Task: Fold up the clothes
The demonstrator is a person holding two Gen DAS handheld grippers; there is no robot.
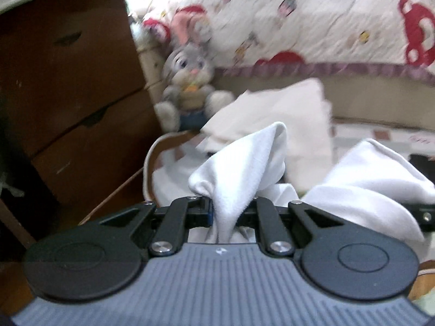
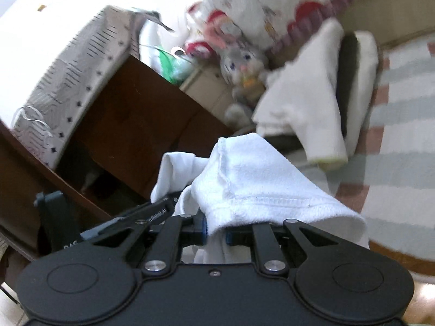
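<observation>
Black linkage arms of the left gripper [image 1: 227,212] pinched a fold of the white garment [image 1: 244,168], which bunched up from between its closed jaws and drooped below them. Beyond the jaws sat a cream folded cloth [image 1: 288,114], with a grey plush rabbit [image 1: 187,92] ahead to their left. Likewise the right gripper [image 2: 216,231] was clamped on a hemmed edge of the same white garment [image 2: 255,179], draped over its right finger.
</observation>
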